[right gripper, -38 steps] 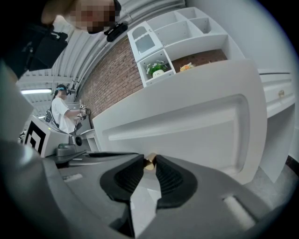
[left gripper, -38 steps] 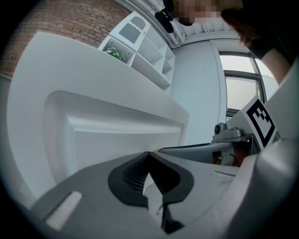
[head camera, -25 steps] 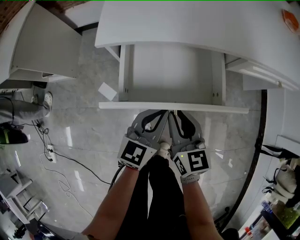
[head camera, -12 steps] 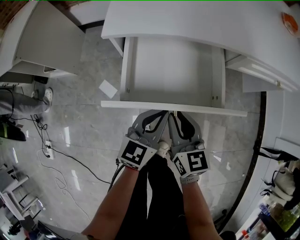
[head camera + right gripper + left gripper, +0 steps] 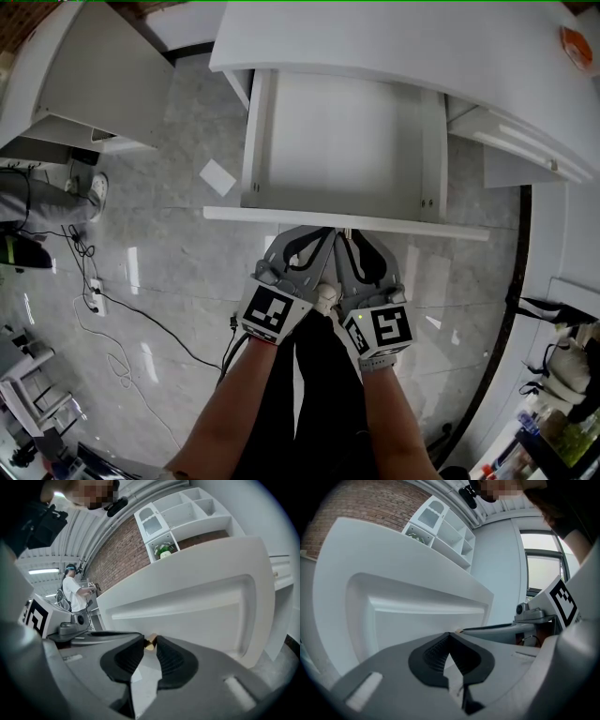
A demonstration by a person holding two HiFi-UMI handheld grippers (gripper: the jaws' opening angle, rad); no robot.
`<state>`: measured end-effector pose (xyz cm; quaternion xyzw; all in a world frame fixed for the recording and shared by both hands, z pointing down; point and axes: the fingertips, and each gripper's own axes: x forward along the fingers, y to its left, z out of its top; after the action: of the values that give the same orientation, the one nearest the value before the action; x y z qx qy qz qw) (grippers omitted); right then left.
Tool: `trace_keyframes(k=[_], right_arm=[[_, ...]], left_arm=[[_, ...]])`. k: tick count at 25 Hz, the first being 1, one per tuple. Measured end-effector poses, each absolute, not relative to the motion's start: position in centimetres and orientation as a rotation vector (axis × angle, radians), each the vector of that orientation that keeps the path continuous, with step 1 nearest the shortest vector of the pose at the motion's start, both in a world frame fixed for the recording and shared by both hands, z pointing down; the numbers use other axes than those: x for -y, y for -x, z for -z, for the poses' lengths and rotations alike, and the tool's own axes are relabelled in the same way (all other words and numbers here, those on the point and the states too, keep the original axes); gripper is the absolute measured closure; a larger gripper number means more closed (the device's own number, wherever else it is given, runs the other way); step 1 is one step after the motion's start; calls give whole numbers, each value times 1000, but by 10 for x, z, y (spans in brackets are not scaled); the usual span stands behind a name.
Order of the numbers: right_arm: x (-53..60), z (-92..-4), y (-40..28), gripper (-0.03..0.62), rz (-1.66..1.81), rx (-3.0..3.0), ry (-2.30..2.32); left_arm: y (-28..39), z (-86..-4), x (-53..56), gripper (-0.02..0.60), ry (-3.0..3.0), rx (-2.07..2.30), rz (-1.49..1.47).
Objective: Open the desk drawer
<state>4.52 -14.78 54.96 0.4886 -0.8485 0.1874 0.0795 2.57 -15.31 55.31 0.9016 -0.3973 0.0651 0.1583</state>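
Your white rectangular desk drawer [image 5: 262, 169] stands pulled out from under the white desk top [image 5: 394, 47] at twelve o'clock in the head view. Its inside shows a plain white floor panel. Both your forearms reach straight ahead over the grey marble floor [image 5: 169, 253], with the two tools pressed side by side at six o'clock of the drawer's front panel. Your right gripper [image 5: 349, 234] has its dark ribbed jaws nearly together, pinching the small brass drawer knob [image 5: 150, 642] at their tips. Your left gripper [image 5: 325, 234] sits at nine o'clock of the right one, touching it. Its jaw tips meet with nothing between them, just beside that knob.
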Motion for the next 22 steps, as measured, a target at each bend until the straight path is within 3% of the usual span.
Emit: trace_keyframes(k=[22], right_arm=[[118, -553, -46, 513, -575, 2532, -1386]], left_arm=[[-29, -555, 124, 588, -2501, 1153, -167]])
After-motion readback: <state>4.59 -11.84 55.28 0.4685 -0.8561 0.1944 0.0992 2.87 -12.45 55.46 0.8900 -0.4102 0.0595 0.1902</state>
